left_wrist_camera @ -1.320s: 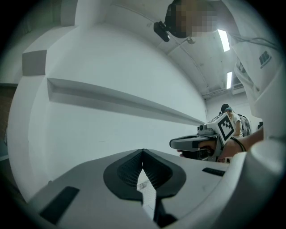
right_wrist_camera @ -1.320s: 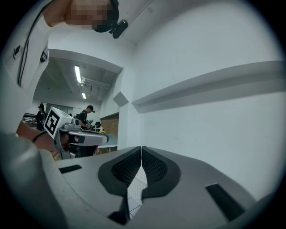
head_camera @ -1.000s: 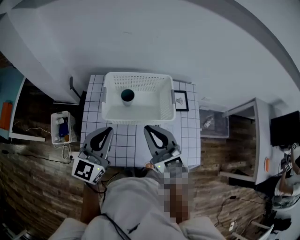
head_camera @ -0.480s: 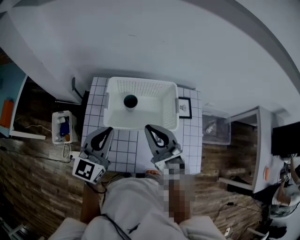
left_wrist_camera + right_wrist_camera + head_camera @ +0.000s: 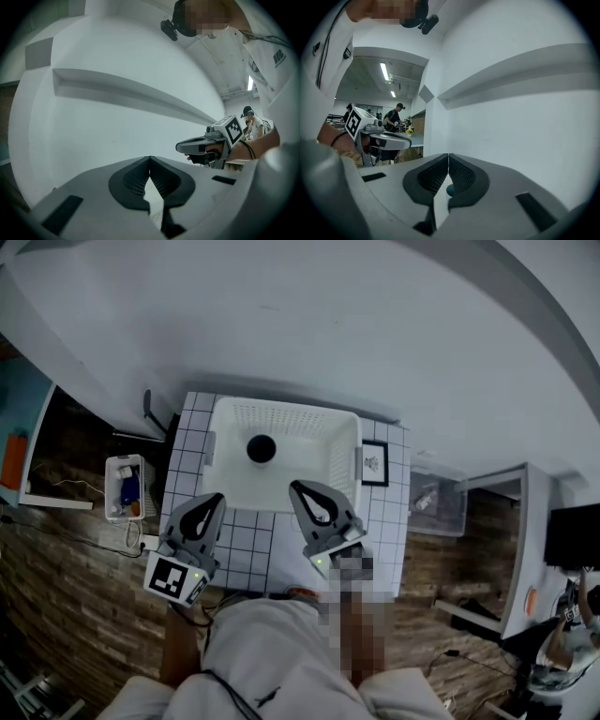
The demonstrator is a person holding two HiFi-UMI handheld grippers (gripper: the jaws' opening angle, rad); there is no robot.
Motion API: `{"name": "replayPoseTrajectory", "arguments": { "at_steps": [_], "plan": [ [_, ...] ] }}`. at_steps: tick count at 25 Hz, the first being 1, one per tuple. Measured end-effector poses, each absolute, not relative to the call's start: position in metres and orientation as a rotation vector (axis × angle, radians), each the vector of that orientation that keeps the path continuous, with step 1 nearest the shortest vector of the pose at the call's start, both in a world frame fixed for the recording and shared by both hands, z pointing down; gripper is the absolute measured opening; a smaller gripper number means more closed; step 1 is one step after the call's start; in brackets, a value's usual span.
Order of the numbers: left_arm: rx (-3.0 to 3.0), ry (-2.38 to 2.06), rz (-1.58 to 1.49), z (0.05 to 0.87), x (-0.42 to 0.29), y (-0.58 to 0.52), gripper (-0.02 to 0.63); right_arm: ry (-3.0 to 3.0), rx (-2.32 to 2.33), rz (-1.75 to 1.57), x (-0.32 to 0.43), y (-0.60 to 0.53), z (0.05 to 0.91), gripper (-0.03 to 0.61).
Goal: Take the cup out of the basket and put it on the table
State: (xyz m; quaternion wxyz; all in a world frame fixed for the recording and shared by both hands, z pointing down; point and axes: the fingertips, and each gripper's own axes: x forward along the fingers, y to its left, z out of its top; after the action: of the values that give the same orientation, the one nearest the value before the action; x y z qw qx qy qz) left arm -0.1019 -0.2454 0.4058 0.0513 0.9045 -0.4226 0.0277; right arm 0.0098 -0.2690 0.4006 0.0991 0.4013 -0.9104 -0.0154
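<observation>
white wall [image 5: 300, 315] w/ ledge [image 5: 131, 91], dark wood-plank floor [image 5: 75, 596], ceiling strip lights [image 5: 385, 71] far back.

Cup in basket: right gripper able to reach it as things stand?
Probably yes. The cup stands alone in the open-topped basket, nothing above it. But the right gripper is shut and at the near wall: it must open and go over the rim.

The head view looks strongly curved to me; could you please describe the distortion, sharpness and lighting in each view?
Head view: fisheye bends the wall lines, yet the white basket and dark cup are sharp under even light. Left gripper view: black circular vignette; the shut left gripper looms close and slightly soft. Right gripper view: same vignette, ceiling strip lights shine bright at left.
</observation>
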Motion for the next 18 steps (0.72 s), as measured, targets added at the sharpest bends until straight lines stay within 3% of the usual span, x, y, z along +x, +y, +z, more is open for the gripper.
{"name": "replayPoseTrajectory", "arguments": {
  "at_steps": [15, 18],
  "plan": [
    [2.707, -1.313, 0.156, 0.425, -0.103, -0.276, 0.008, -2.474, 0.916, -0.071, 0.004, -0.341, 0.456, 0.017],
    [2.699, -1.310, 0.159, 0.428, -0.103, -0.277, 0.008, -2.449, 0.811, -0.072, -0.004, -0.350, 0.473, 0.062]
  ]
}}
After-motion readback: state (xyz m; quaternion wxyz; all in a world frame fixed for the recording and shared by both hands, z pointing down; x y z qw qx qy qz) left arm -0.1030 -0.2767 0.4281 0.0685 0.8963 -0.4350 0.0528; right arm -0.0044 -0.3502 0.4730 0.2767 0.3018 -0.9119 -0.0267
